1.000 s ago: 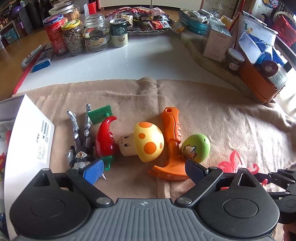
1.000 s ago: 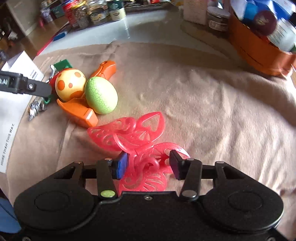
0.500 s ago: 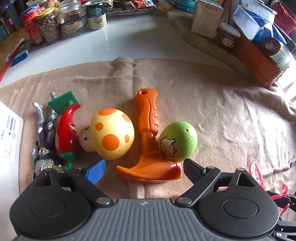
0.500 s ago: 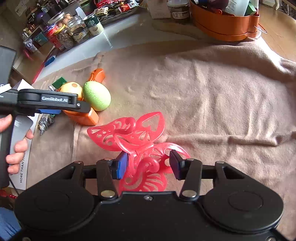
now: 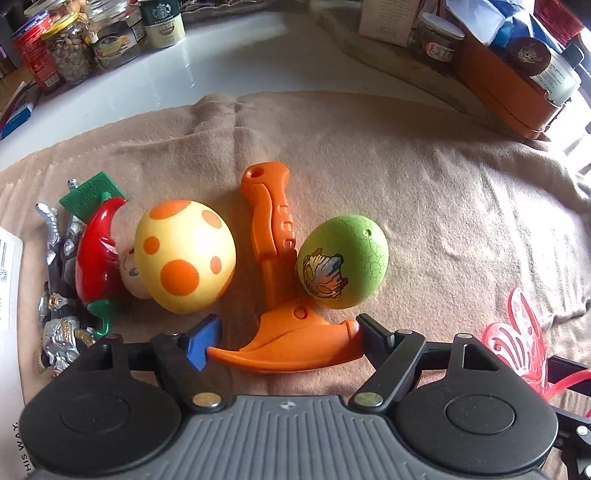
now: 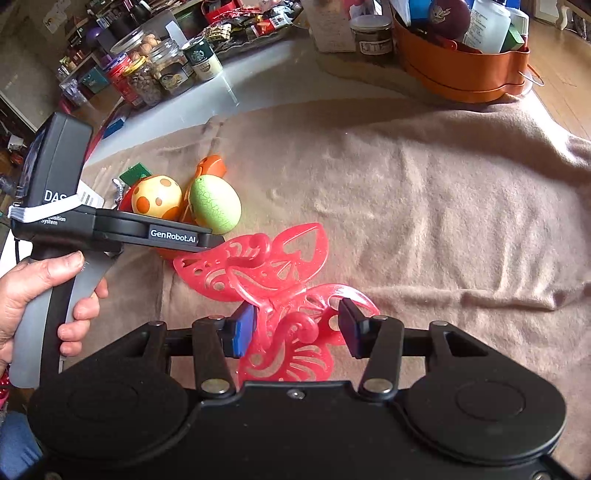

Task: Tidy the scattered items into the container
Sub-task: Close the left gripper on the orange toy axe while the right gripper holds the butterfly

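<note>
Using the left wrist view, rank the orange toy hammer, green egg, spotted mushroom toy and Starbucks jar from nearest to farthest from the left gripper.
1. Orange toy hammer, head between the closing jaws of the left gripper.
2. Green egg right, spotted mushroom toy left: too close to call.
3. Starbucks jar, far back left.

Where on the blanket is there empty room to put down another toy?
The beige blanket is bare on its wide right part, between the pink plastic butterfly and the orange oval tub at the back. It is crowded on the left: spotted yellow mushroom toy, orange toy hammer and green cracked egg lie close together.
</note>
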A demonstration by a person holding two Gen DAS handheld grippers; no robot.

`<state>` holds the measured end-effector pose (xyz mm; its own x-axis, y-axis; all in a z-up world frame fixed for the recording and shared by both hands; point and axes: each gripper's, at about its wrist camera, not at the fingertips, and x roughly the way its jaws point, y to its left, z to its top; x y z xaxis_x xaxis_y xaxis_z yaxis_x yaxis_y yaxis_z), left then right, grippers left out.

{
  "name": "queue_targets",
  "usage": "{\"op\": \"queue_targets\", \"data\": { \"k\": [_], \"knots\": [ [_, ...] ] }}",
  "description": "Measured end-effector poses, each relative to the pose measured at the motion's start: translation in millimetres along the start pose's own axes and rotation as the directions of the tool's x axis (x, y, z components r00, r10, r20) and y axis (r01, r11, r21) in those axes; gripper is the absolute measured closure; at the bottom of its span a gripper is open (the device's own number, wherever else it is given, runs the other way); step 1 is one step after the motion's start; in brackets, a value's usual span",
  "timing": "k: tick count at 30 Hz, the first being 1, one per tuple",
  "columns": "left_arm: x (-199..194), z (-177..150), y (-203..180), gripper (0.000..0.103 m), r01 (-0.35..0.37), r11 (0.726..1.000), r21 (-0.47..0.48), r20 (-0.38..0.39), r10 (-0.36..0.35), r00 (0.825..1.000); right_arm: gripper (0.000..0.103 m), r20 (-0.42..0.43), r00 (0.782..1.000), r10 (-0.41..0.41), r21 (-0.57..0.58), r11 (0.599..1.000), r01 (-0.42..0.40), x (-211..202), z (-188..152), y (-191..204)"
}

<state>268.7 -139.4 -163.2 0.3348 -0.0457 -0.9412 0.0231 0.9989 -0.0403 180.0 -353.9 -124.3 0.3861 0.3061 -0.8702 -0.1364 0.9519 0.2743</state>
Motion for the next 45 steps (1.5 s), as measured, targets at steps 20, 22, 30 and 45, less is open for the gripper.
{"op": "queue_targets", "data": {
  "k": [20,22,30,45],
  "knots": [
    [-17.7,-33.1,6.0,0.024,0.022,0.988,0.156,-0.05,-0.014,0.999,0.054,-0.02,1.0,0.001,-0.018,1.0,-0.001,-2.6,0.6,-0.7],
    [-16.3,-24.7,5.6,0.023,0.01,0.991,0.131,-0.031,-0.006,0.999,0.054,-0.024,1.0,0.003,-0.021,1.0,-0.004,-0.7,0.3,1.3],
    [-0.6,-23.3,-6.2,0.03,-0.019,0.987,0.161,-0.055,0.029,0.998,0.054,-0.031,1.0,0.004,-0.024,1.0,-0.005,1.4,-0.4,-0.2],
    [-19.0,-37.8,-3.3,0.083,-0.025,0.991,0.134,0.029,0.021,0.999,0.054,-0.003,1.0,-0.009,-0.023,1.0,0.009,-5.0,1.1,2.9]
  ]
}}
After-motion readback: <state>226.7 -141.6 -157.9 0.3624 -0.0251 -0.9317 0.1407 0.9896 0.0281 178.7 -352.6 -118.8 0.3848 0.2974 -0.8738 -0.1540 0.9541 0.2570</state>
